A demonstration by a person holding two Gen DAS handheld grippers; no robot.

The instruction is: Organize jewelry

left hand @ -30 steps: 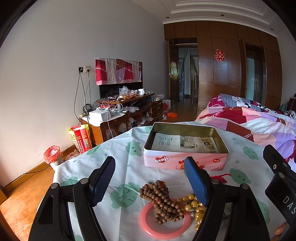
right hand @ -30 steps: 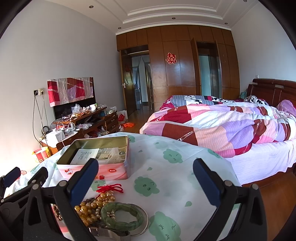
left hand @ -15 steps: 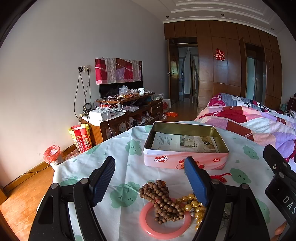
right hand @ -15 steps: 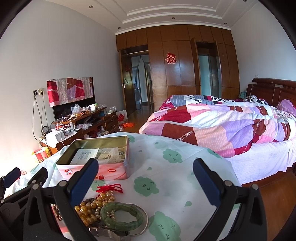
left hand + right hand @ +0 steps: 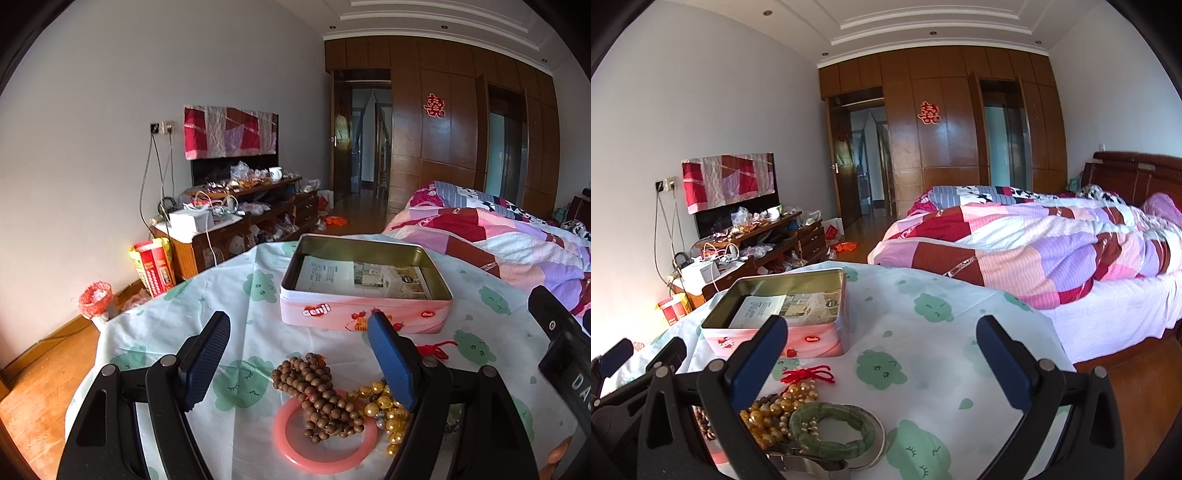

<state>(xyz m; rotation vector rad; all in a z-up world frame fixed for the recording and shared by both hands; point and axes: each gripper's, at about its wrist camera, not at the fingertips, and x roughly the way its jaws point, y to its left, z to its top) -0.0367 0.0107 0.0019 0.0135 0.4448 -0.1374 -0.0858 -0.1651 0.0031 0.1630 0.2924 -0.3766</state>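
in the left wrist view, the left gripper (image 5: 299,354) hovers over the table with its blue-padded jaws spread wide and nothing between them. below it on the cloud-print tablecloth (image 5: 258,295) lies a pink bangle (image 5: 325,435), with a brown wooden bead string (image 5: 317,395) heaped across its rim and golden beads (image 5: 384,410) just beside. farther back stands an open pink tin (image 5: 364,284), papers lying flat inside it. in the right wrist view, the right gripper (image 5: 879,336) is likewise wide open and empty above the cloth. near its left finger sit the golden beads (image 5: 775,413) with a red knotted cord (image 5: 809,374), a green jade bangle (image 5: 831,428) overlapping a silver bangle (image 5: 881,432), and the tin (image 5: 783,314) behind them.
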